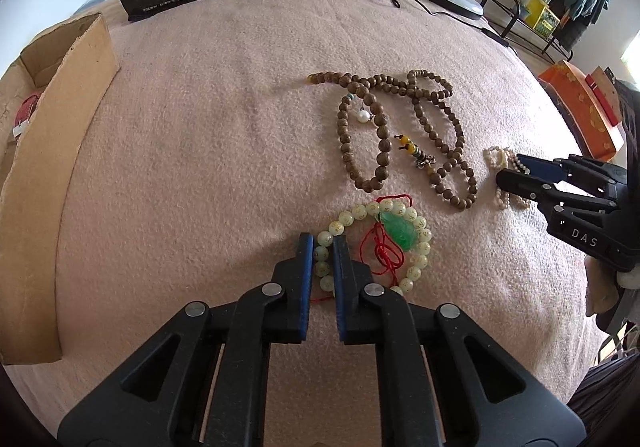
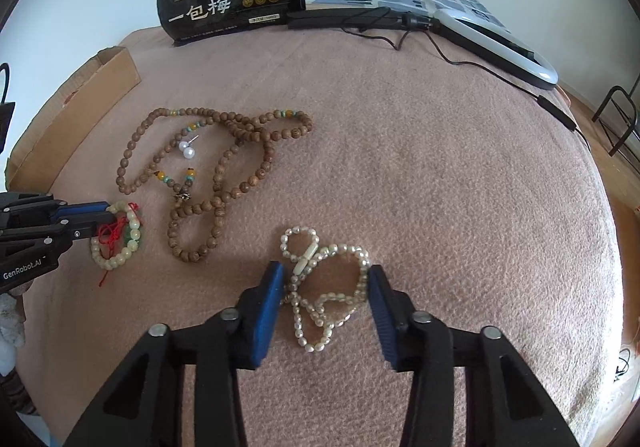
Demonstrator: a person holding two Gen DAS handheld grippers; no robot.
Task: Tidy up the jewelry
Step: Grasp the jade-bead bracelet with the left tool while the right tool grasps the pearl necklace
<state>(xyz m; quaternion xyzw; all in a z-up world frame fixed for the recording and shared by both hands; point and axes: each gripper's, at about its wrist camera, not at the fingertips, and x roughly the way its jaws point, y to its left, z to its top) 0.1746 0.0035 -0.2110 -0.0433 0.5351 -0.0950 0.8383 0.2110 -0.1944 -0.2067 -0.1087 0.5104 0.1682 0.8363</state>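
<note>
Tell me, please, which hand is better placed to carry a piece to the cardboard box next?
Left. Its claw is shut on the pale green bead bracelet, and the cardboard box lies on its side. The right claw only straddles the pearl strand.

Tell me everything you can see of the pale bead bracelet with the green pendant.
The pale bead bracelet is a ring of round, cream, glossy beads with faint gold marks, lying flat on the pink blanket. A translucent green pendant rests on its far side, tied by tangled red cord that trails inside the ring. The left hand-held gripper is shut on the beads of its left side. It lies just in front of the brown wooden beads, apart from them.
</note>
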